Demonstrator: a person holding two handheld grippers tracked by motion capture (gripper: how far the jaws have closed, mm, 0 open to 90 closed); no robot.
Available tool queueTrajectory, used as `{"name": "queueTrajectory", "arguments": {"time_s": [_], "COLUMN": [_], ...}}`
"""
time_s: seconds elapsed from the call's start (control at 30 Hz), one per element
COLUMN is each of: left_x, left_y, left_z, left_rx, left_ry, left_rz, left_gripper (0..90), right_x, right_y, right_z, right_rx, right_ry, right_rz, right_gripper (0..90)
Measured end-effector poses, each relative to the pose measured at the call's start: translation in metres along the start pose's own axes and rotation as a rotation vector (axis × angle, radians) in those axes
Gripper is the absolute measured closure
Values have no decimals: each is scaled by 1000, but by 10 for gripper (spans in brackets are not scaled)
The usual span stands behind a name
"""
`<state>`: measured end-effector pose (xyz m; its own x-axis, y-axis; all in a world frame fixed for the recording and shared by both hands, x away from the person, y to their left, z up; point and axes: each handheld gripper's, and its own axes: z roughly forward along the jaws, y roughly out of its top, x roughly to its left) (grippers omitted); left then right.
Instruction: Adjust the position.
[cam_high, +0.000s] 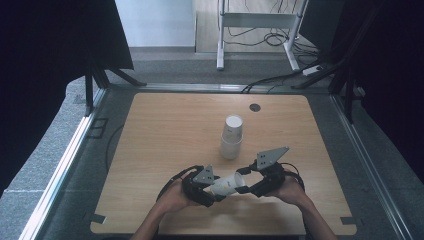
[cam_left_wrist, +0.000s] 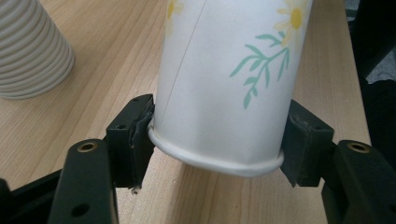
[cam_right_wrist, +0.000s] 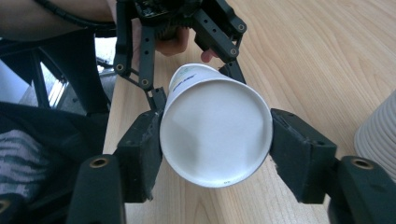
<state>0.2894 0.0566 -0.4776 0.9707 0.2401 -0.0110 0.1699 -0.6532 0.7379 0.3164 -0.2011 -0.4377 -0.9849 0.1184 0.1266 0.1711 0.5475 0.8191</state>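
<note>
Left gripper (cam_high: 212, 192), low centre of the high view, clamps a white paper cup (cam_high: 227, 184) near its rolled rim; in the left gripper view both black pads press the cup (cam_left_wrist: 224, 88) wall, and its green-stemmed daisy print shows at upper right. Right gripper (cam_high: 248, 187) meets the same cup from the other end. In the right gripper view the cup's (cam_right_wrist: 215, 130) flat round base faces the camera, a pad touching each side, so this gripper holds it too, though whether the pads press firmly I cannot tell. Cup lies roughly level between the two grippers, held above the wooden table (cam_high: 165, 130). Stack of ribbed paper cups (cam_high: 232, 136) stands at frame centre, well apart from the held cup, and shows at upper left in the left gripper view (cam_left_wrist: 30, 49).
</note>
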Motion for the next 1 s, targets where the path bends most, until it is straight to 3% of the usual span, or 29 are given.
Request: {"name": "queueTrajectory", "arguments": {"time_s": [0.2,0.37,0.63,1.0], "left_x": [0,1,-2,-13], "left_y": [4,7,16,28], "left_z": [-4,-8,-12,-13], "left_rx": [40,70,131,249], "left_ry": [17,37,60,73], "left_rz": [11,11,28,88], "left_gripper": [344,345,345,345], "right_x": [4,8,13,19], "right_y": [7,12,22,31], "right_z": [-4,-7,-4,7], "right_rx": [26,127,240,353], "right_ry": [-24,-73,-115,-94], "right_rz": [-19,-43,-72,-133], "right_gripper": [273,222,204,228]}}
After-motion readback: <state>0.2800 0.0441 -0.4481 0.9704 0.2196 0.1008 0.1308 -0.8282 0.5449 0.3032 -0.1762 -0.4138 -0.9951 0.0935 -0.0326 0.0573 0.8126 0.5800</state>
